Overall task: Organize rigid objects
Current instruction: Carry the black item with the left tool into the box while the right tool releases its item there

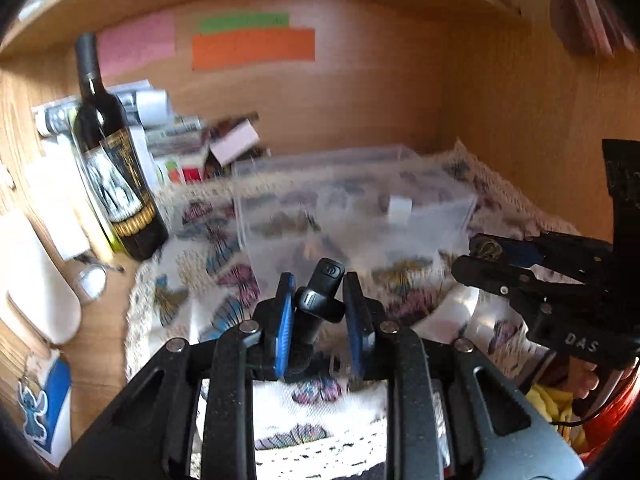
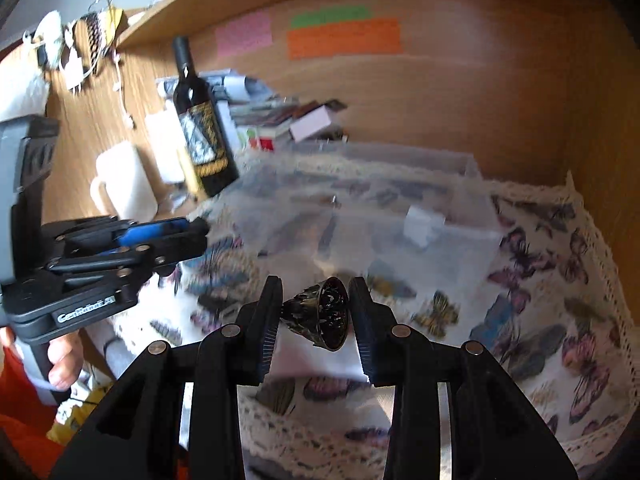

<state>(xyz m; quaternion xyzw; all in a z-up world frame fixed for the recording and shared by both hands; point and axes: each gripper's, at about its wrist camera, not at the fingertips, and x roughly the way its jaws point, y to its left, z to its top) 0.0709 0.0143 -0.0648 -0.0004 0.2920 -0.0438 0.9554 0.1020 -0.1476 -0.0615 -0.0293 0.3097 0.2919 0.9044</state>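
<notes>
My left gripper [image 1: 318, 294] is shut on a small black device with a power symbol [image 1: 322, 292], held above the butterfly cloth [image 1: 192, 276]. My right gripper [image 2: 314, 312] is shut on a black cone-shaped attachment [image 2: 320, 314] with a perforated open face. Both hover just in front of a clear plastic box [image 1: 360, 208], which also shows in the right wrist view [image 2: 380, 204]. The right gripper shows at the right of the left wrist view [image 1: 480, 256]; the left gripper shows at the left of the right wrist view [image 2: 192, 232].
A dark wine bottle [image 1: 116, 160] stands at the back left, also in the right wrist view [image 2: 200, 128]. Stacked boxes and papers [image 1: 180, 136] lie behind it. A white mug [image 2: 124, 184] sits left. Wooden walls and a shelf enclose the nook.
</notes>
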